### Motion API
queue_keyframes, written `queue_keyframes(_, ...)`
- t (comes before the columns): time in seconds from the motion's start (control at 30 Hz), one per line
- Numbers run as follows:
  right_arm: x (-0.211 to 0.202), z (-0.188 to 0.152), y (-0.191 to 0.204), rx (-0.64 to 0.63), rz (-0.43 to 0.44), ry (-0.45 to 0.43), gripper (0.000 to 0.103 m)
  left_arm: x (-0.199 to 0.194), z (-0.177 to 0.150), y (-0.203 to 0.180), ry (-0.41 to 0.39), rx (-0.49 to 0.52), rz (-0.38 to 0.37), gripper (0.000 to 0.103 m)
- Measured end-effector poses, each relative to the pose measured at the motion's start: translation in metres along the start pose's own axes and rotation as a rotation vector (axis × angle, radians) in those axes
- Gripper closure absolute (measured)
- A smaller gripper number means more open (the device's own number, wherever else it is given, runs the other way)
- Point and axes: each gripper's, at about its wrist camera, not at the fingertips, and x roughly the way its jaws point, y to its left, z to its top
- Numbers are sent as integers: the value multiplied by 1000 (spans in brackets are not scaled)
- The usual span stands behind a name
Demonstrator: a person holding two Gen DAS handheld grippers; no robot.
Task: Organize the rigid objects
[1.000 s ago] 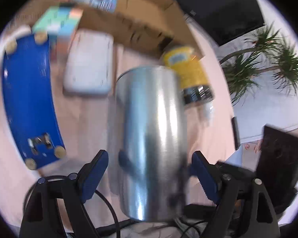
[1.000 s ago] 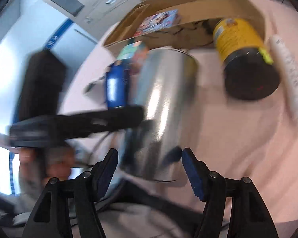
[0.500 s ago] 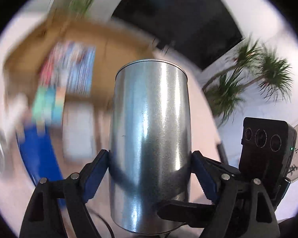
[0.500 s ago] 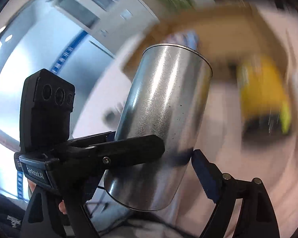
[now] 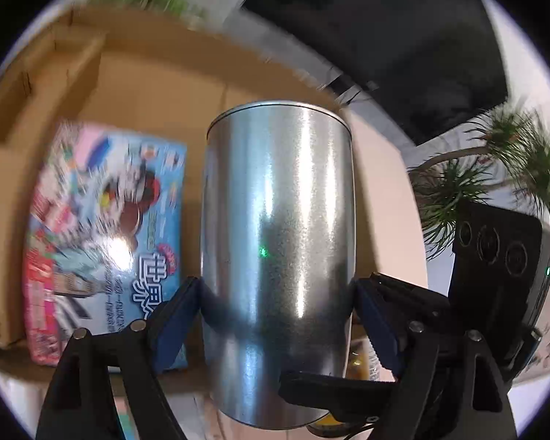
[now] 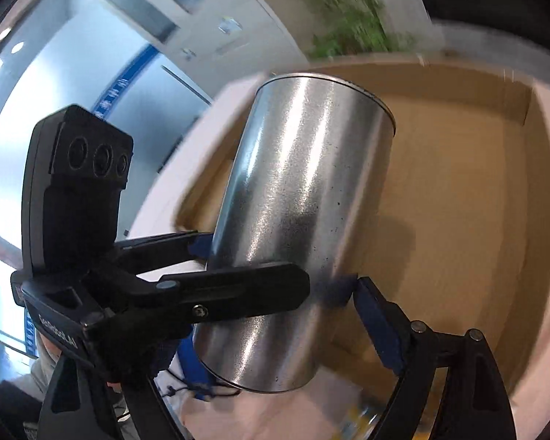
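Both grippers are clamping the same metal can (image 5: 277, 256) right now, each with its jaws spread wide around that broad body. In the left wrist view the left gripper (image 5: 275, 308) is pressing its blue pads (image 5: 176, 315) against the can's lower sides, one at each flank. In the right wrist view the right gripper (image 6: 278, 293) is showing one blue pad (image 6: 376, 322) touching the can's right edge, while its other finger is sitting hidden behind the left gripper's black arm, which is crossing the lower left of the frame. The right jaws widened a moment ago and are now seated on the can.

The can is a plain, shiny silver cylinder, faintly speckled, with bright vertical highlights and a thin rim at the top. It is filling the centre of both frames, upright in the left view and leaning right in the right view.

Behind it, an open cardboard box (image 5: 157, 73) is taking up the upper half of the left view. A colourful flat package (image 5: 106, 234), blue and pink with printed characters, is lying inside at centre left. In the right view the box's floor (image 6: 465, 198) is looking bare.

The background is smearing with motion blur. Something yellow (image 5: 359, 359) is peeking out beside the can's lower right, too cut off to identify.
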Motion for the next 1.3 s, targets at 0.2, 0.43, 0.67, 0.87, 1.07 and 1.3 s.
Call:
queue_keyframes(0.2,29,-3,-26,101,16,25,18,12,-3,16,44,-52,-2,19)
queue_keyframes(0.43,5,-27,6,47,-39,-39,14,-65,-41,-18,-134,96,34,19)
queue_keyframes(0.67,-24,-48,-2,103,-66,-99,26,-136,-129,-63,-326,246,129,19)
queue_keyframes(0.87,-38,-85,24,51,-108,-186,19,-197,-196,-106,-524,361,325,10)
queue_keyframes(1.07,-77,-167,6,116,-326,-240,14,-129,-198,-58,-267,158,256,1)
queue_keyframes(1.3,-52,-212,47,17,-360,-166,35,-57,-202,-21,-128,61,49,2)
